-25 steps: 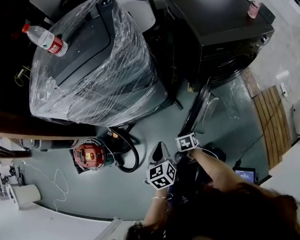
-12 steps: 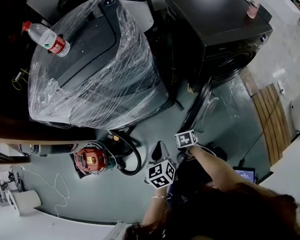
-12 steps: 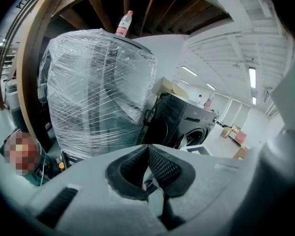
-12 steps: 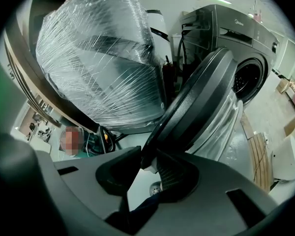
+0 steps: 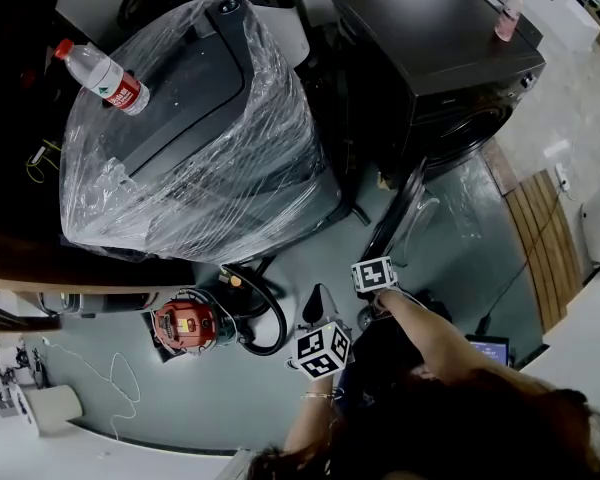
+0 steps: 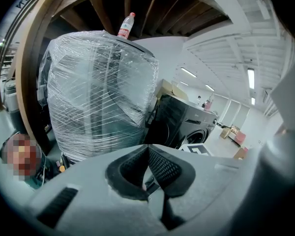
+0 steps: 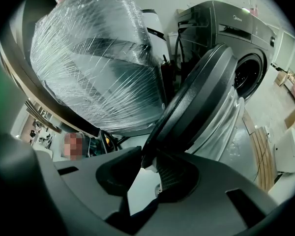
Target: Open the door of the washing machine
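Right gripper [image 5: 376, 268] at free edge of door [image 5: 400, 208]. Door stands swung out from washing machine [image 5: 440, 58], which sits ahead-right of both grippers. Left gripper [image 5: 320, 318] just beside right gripper, nearer person, apart from door. Wrapped appliance [image 5: 200, 138] ahead-left of grippers, bottle [image 5: 105, 76] lying on top. Red device [image 5: 185, 324] on floor, left of left gripper.

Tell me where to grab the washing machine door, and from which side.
Grip the free outer rim of the washing machine door, coming edge-on from the floor side. The door stands swung open, so its thin rim fits between the jaws; the bulging glass does not. The right gripper holds it there.
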`<action>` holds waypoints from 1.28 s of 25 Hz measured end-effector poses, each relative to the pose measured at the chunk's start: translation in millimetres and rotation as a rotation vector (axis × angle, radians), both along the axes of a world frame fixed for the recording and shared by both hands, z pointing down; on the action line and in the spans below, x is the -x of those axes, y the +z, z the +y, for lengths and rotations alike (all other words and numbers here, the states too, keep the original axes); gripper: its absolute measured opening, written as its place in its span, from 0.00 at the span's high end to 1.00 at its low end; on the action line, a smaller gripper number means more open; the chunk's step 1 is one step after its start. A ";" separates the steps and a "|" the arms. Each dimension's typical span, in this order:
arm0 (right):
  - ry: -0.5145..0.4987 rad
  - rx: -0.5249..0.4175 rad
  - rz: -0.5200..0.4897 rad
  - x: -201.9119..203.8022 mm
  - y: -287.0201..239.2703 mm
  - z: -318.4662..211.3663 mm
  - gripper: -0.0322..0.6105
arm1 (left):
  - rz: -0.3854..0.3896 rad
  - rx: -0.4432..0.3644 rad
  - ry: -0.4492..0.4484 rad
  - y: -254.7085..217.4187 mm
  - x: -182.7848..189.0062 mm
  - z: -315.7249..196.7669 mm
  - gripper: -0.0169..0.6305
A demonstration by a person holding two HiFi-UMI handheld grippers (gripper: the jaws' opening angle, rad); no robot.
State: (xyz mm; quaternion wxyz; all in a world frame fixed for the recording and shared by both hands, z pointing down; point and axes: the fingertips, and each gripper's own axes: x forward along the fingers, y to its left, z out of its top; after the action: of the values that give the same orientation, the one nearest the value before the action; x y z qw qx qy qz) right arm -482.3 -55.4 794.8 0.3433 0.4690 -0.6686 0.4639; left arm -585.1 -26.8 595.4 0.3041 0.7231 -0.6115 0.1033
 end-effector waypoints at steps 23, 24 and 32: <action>0.027 -0.063 -0.026 -7.6 -35.4 -22.5 0.82 | 0.010 -0.035 -0.008 -12.2 18.4 -4.0 0.95; 0.014 -0.070 -0.024 -8.2 -38.7 -22.9 0.83 | 0.014 -0.038 -0.009 -13.2 17.8 -4.3 0.95; -0.071 -0.162 0.021 -21.9 -79.0 -19.8 0.90 | 0.072 -0.001 0.064 -21.5 1.1 4.6 0.95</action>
State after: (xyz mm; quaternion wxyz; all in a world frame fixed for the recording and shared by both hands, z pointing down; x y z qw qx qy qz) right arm -460.4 -75.2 715.8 0.3273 0.4760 -0.7165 0.3910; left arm -586.2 -22.1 573.9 0.3222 0.7456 -0.5768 0.0868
